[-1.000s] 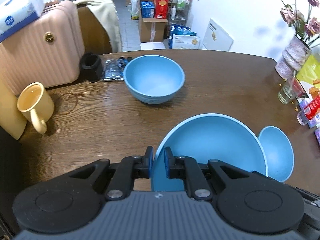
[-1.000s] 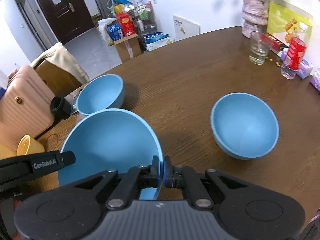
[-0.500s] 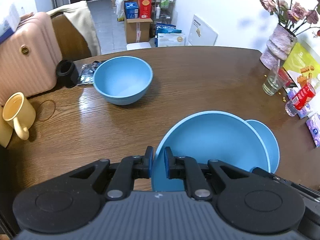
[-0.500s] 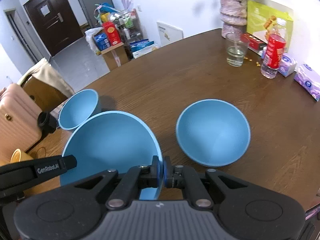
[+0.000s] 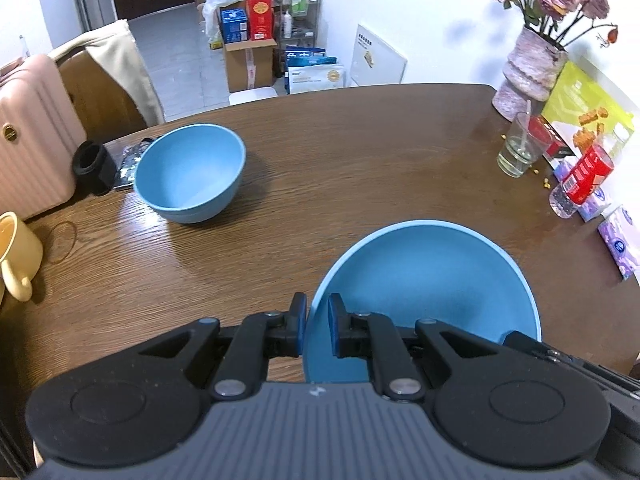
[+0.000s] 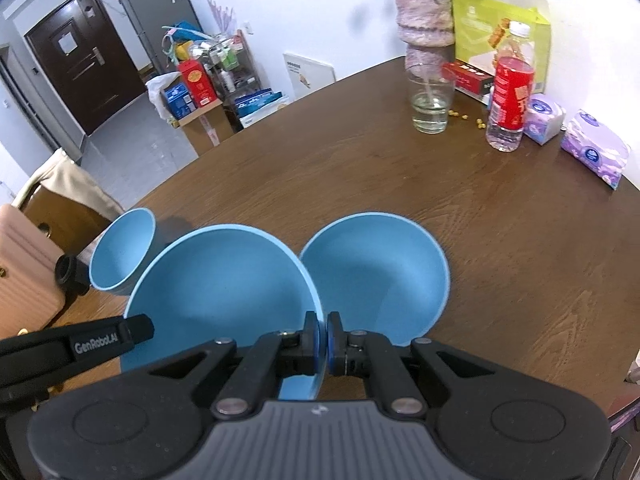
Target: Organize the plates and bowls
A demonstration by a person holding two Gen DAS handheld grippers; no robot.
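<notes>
Above the brown wooden bench (image 5: 360,152), the large light-blue bowl (image 6: 224,280) hangs with both grippers clamped on its rim, left gripper (image 5: 317,330) and right gripper (image 6: 322,343) on opposite sides. Just right of it sits a second blue bowl (image 6: 380,276); a third blue bowl (image 5: 190,172) stands well apart near a yellow mug (image 5: 16,252).

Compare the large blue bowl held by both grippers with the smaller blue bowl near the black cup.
The large blue bowl is wider and shallower; the smaller blue bowl is deeper. The large one is gripped at its rim by the left gripper and right gripper; the smaller one sits free on the wooden table. Both are plain, empty.
</notes>
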